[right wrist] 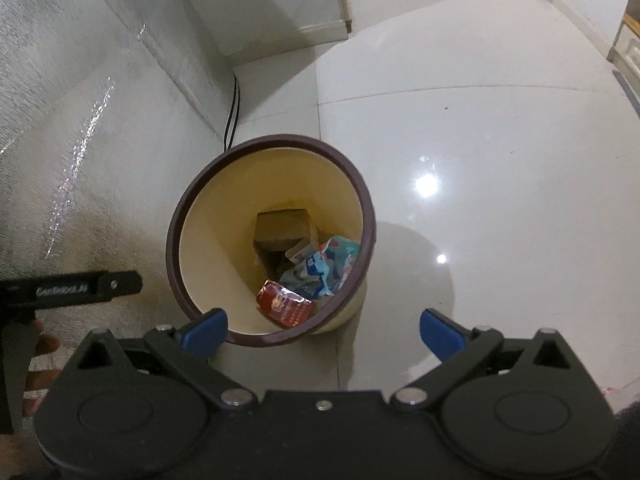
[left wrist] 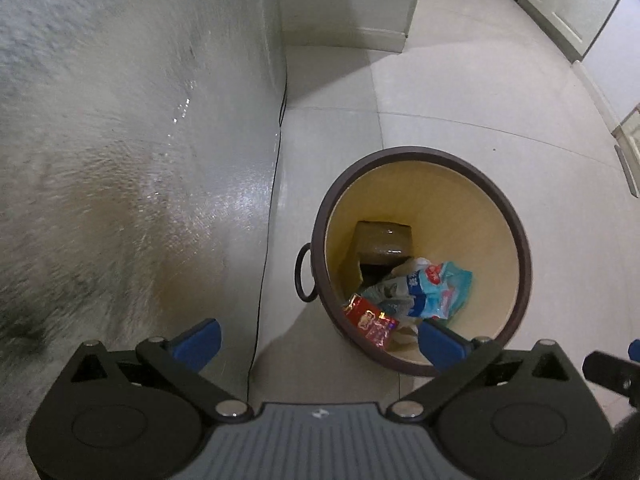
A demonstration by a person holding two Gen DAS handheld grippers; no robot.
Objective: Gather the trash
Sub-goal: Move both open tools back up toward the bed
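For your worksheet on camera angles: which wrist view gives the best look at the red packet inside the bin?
The right wrist view: the red packet lies unobstructed inside the bin. In the left wrist view the red packet sits beside the left gripper's blue fingertip, close to the near rim.

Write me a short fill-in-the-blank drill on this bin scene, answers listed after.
1. The red packet lies ____ the round bin.
2. The bin's rim is dark brown; its inner wall is ____.
3. Both tongs, left and right, have ____ fingertips and hold nothing.

Missing words: inside; cream yellow; blue
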